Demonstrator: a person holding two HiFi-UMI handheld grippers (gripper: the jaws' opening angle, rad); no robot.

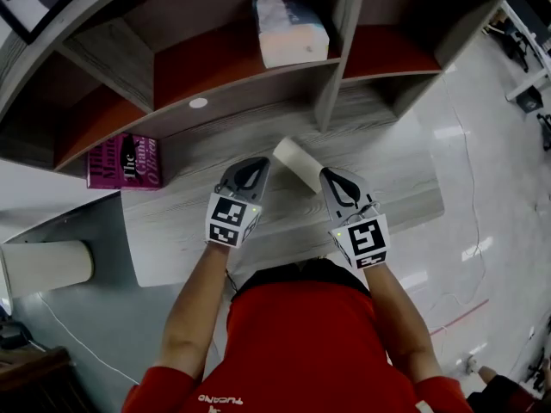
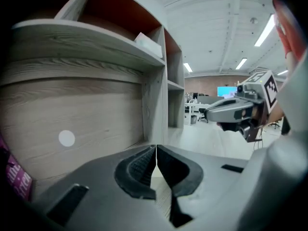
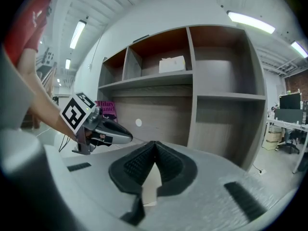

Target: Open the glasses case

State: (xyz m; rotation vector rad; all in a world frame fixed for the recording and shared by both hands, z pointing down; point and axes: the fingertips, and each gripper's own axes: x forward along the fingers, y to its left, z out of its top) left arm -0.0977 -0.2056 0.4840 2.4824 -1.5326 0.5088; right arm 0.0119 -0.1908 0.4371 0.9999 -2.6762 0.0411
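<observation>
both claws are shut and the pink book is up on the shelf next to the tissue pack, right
Not quite. The pink book is not on the shelf: the head view shows it down on the desk, at the left, while the tissue pack sits on the shelf above. The left claw and right claw are indeed shut.

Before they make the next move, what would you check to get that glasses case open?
1. Case in view: ok, it sits between the two grippers.
2. Left gripper ready to grip: not ok, its jaws are shut with nothing between them.
3. Right gripper ready to grip: not ok, its jaws meet at the tips, and the case only shows through the gap behind them.
4. Case being held: cannot tell.
5. Lid open or shut: cannot tell.
6. Room around the case: ok, the book lies well off to the left.
</observation>
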